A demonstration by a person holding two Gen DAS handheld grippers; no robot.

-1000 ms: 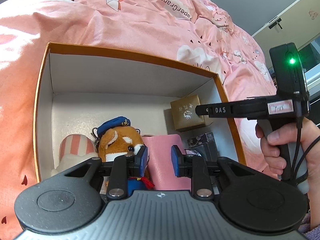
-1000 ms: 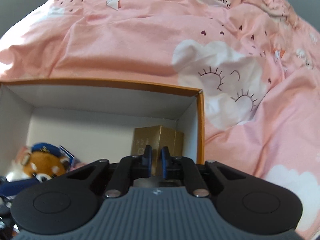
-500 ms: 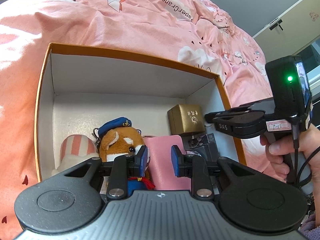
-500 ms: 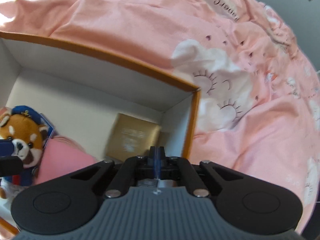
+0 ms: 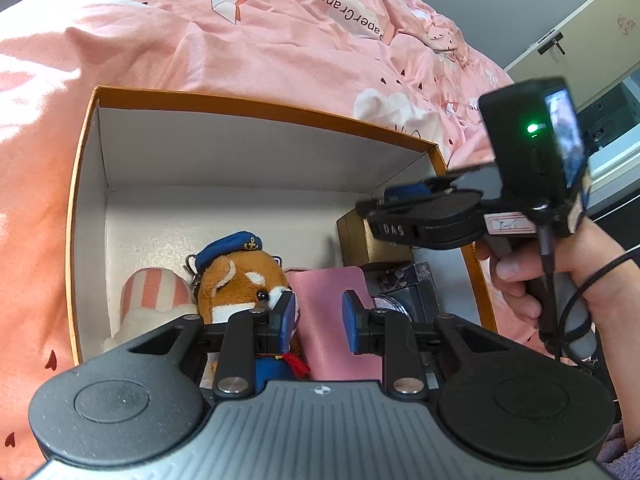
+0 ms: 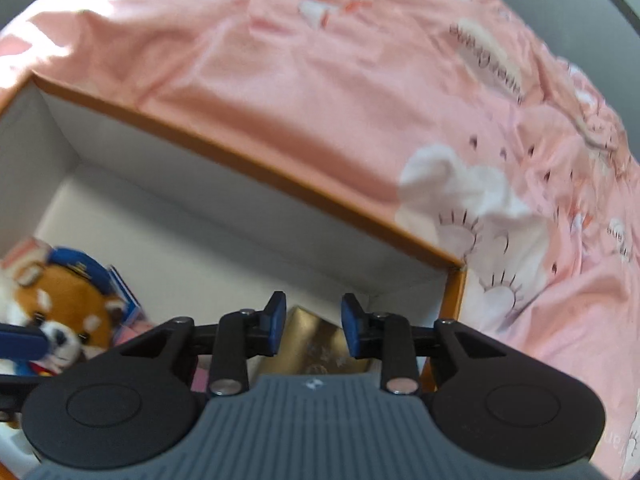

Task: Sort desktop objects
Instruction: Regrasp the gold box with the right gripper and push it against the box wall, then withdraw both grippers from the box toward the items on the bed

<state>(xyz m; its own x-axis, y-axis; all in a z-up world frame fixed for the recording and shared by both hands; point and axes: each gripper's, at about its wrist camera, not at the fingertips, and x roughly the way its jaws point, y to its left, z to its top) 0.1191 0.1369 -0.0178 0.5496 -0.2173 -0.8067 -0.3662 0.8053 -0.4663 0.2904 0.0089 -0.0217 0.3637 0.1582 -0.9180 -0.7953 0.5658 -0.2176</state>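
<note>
Gold box [image 6: 320, 346] half hidden below right tongs [image 6: 313, 326]; jaws opening, pads clear of it, in carton [image 5: 256, 106] corner. Left tongs [image 5: 319, 316] part open, empty, above pink pouch [image 5: 332, 320]. Plush [image 5: 236, 280] left; dark items right, unclear.

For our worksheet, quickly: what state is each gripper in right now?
Left gripper: open, holding nothing.
Right gripper: jaws opening, empty, above the gold box.

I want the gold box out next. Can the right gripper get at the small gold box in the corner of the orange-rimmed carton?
Probably yes: the right gripper hangs just above the small gold box, jaws opening, nothing between them. Only the carton wall crowds one side.
</note>
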